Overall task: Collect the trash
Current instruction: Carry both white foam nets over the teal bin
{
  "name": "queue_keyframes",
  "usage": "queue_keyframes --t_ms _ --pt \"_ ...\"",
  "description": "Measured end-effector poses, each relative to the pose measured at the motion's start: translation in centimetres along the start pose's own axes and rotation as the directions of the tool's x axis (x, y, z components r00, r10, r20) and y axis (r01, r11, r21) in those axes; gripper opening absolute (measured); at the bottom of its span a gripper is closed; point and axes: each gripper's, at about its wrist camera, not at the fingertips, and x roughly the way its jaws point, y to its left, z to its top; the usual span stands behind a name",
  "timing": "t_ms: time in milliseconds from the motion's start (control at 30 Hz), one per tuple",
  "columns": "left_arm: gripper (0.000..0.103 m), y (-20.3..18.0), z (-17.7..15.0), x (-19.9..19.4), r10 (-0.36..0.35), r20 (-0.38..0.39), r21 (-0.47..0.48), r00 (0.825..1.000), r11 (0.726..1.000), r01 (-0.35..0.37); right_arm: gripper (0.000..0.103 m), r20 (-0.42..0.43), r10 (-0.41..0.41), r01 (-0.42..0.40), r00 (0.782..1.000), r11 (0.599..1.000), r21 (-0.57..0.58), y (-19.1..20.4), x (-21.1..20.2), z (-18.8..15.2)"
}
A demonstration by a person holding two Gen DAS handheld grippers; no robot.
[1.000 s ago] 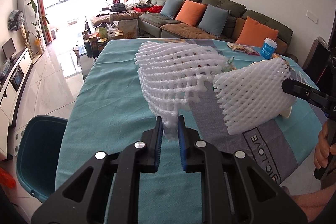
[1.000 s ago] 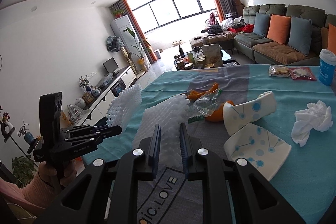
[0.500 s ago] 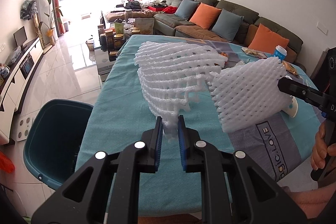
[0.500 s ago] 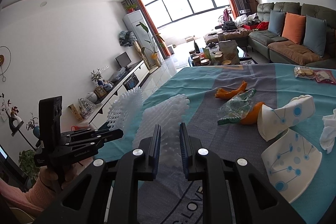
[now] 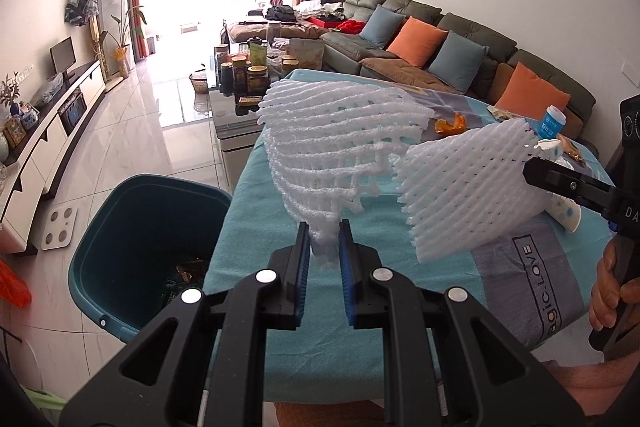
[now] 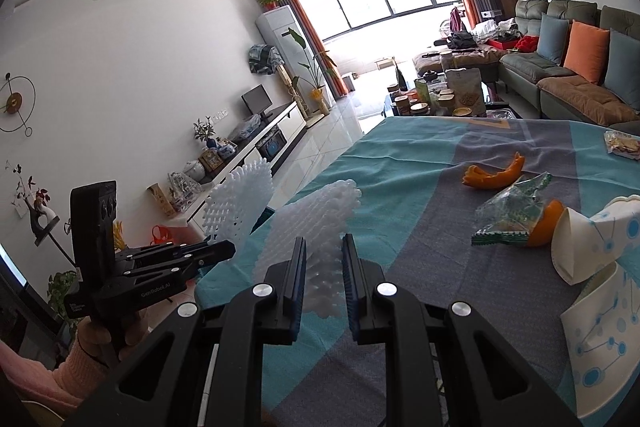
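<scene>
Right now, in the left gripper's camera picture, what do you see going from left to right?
Teal bin → foam net held in the left gripper → second foam net → right gripper.

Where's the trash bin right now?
In the left wrist view the teal trash bin stands on the floor at lower left, beside the table's near-left edge and just left of the left gripper holding a foam net.
</scene>
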Motion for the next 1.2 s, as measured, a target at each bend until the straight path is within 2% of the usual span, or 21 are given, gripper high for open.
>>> queue_keyframes --t_ms 600,1200 --pt "0.015 7.0 -1.1 -2.5 0.097 0.005 -0.078 0.995 0.992 -0.096 0.016 -0.053 0.083 -0.085 0.995 0.995 -0.047 3.2 4.7 1.6" --pt "0.015 11.6 -2.2 -1.5 0.190 -0.051 -0.153 0.981 0.969 -0.195 0.016 -0.095 0.106 -0.117 0.990 0.986 -0.117 6.3 9.2 3.5"
